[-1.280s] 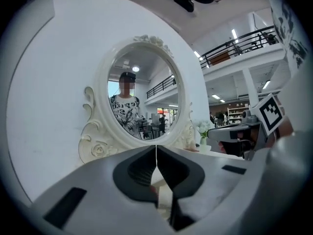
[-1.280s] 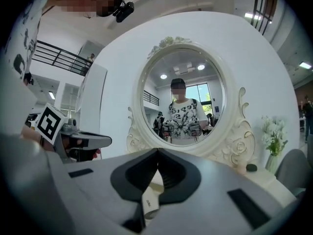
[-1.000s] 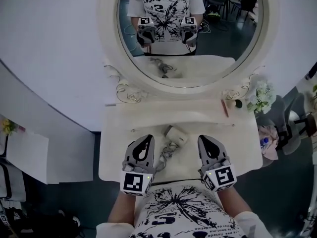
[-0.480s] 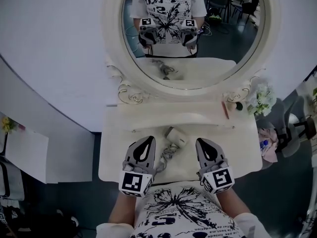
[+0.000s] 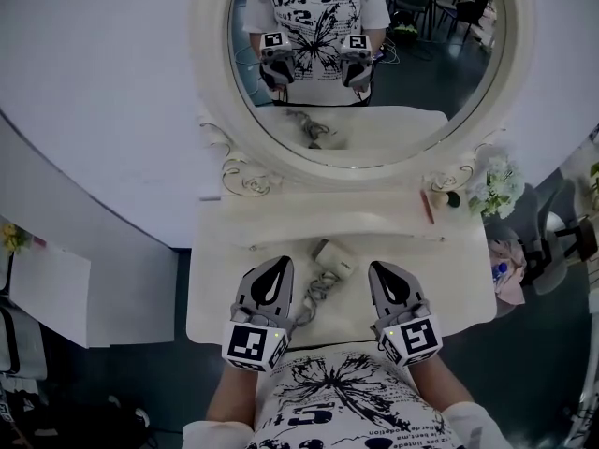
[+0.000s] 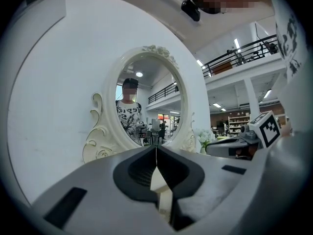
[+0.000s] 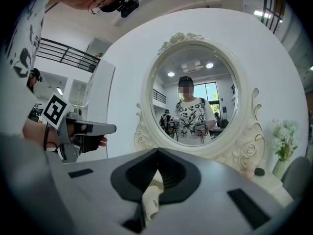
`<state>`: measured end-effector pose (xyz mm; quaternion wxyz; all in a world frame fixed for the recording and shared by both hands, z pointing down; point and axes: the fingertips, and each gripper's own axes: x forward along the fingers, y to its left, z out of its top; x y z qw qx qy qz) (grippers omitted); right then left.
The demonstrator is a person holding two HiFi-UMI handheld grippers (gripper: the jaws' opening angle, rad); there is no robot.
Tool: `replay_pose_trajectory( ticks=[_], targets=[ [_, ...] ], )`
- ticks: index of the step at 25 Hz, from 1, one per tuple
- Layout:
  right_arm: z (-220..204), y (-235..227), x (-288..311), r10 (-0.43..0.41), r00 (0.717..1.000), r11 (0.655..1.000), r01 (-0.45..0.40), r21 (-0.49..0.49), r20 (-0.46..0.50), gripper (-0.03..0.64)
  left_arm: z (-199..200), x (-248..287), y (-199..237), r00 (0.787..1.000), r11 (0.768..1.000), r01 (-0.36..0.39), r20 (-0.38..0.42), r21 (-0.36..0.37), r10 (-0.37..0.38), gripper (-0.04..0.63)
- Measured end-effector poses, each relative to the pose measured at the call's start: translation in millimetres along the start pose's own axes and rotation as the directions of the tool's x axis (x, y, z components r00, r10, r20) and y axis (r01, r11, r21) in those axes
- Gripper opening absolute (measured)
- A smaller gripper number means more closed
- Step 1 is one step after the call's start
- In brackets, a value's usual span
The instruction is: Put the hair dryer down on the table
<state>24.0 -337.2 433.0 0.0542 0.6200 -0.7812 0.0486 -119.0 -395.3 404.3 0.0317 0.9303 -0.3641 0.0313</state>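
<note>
On the white dressing table [image 5: 449, 279], below the oval mirror [image 5: 374, 73], the hair dryer [image 5: 334, 255] lies with its cord [image 5: 314, 290] between the left gripper [image 5: 278, 263] and right gripper [image 5: 381, 268], each with jaws closed on nothing.

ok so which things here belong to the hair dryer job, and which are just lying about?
Job:
- hair dryer, lying on the table
- its cord
- left gripper and right gripper, both shut and empty

Lying about:
- mirror
- flowers
- thin reddish stick
</note>
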Motion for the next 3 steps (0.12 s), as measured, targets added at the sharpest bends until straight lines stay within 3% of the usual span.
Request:
replay_pose_trajectory(
  ticks=[3],
  targets=[
    [0.4, -1.6, 3.3, -0.005, 1.0, 1.0, 0.005, -0.002, 0.0, 0.017, 1.4, 2.9, 4.6, 1.0, 1.0, -0.014, 0.007, -0.002, 0.014, 0.023]
  ],
)
